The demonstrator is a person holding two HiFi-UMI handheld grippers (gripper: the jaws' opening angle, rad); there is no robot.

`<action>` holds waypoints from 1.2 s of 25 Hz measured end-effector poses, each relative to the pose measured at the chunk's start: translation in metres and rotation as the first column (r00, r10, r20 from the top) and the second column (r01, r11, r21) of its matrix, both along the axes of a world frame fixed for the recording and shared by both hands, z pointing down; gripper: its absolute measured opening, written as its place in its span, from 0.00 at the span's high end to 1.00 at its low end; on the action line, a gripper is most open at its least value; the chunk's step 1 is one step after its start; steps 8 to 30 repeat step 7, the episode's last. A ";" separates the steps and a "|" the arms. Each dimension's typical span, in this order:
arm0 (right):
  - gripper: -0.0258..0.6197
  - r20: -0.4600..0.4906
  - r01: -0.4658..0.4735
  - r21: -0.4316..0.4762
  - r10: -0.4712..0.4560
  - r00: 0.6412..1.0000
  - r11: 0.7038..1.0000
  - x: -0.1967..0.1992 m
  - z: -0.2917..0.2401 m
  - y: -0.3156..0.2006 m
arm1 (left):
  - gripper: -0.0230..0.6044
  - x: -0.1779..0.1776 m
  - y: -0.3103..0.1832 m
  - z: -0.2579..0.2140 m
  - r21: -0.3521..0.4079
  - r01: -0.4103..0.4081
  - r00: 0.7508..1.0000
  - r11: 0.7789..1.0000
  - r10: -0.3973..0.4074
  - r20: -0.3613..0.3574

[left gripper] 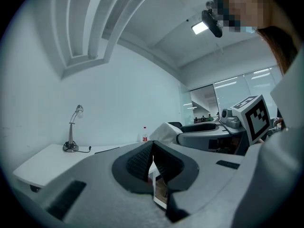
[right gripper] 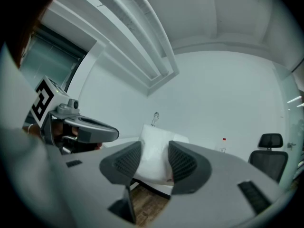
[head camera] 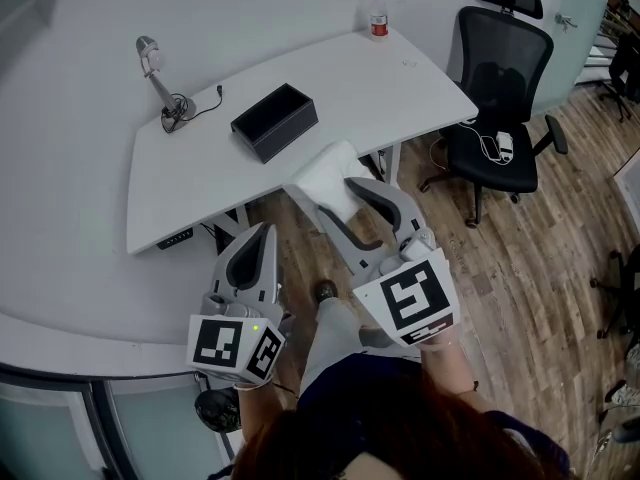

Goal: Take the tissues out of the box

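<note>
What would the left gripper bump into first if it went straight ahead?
Probably the near edge of the white table, or, if it clears that, the black box; height is hard to judge.

Cool, even office light falls on the white table (head camera: 200, 183), casting faint shadows; a ceiling lamp (left gripper: 200, 27) glares overhead. Both gripper views bend heavily at dark, vignetted edges, near parts soft.

- The white soft paper tissue bundle (right gripper: 153, 151) looked matt.
- The black rectangular box (head camera: 275, 120) had a matt finish.
- The white desk top (head camera: 190, 183) was smooth.
- The brown plank floor (head camera: 520, 268) looked wooden.
</note>
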State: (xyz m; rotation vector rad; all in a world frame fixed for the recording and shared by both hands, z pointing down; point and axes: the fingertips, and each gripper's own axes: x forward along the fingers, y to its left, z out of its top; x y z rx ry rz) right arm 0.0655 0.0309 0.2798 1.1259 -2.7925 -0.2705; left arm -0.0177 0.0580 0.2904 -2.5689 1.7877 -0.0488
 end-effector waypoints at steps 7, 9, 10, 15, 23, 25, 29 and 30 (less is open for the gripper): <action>0.66 0.000 -0.008 -0.009 0.008 1.000 1.000 -0.004 0.003 -0.011 | 0.93 -0.006 -0.008 0.005 -0.011 -0.004 1.000 1.000 0.004 -0.004; 0.66 0.000 -0.008 -0.009 0.008 1.000 1.000 -0.004 0.003 -0.011 | 0.93 -0.006 -0.008 0.005 -0.011 -0.004 1.000 1.000 0.004 -0.004; 0.66 0.000 -0.008 -0.009 0.008 1.000 1.000 -0.004 0.003 -0.011 | 0.93 -0.006 -0.008 0.005 -0.011 -0.004 1.000 1.000 0.004 -0.004; 0.66 0.000 -0.008 -0.009 0.008 1.000 1.000 -0.004 0.003 -0.011 | 0.93 -0.006 -0.008 0.005 -0.011 -0.004 1.000 1.000 0.004 -0.004; 0.66 0.000 -0.008 -0.009 0.008 1.000 1.000 -0.004 0.003 -0.011 | 0.93 -0.006 -0.008 0.005 -0.011 -0.004 1.000 1.000 0.004 -0.004; 0.66 0.000 -0.008 -0.009 0.008 1.000 1.000 -0.004 0.003 -0.011 | 0.93 -0.006 -0.008 0.005 -0.011 -0.004 1.000 1.000 0.004 -0.004; 0.66 0.000 -0.008 -0.009 0.008 1.000 1.000 -0.004 0.003 -0.011 | 0.93 -0.006 -0.008 0.005 -0.011 -0.004 1.000 1.000 0.004 -0.004; 0.66 0.000 -0.008 -0.009 0.008 1.000 1.000 -0.004 0.003 -0.011 | 0.93 -0.006 -0.008 0.005 -0.011 -0.004 1.000 1.000 0.004 -0.004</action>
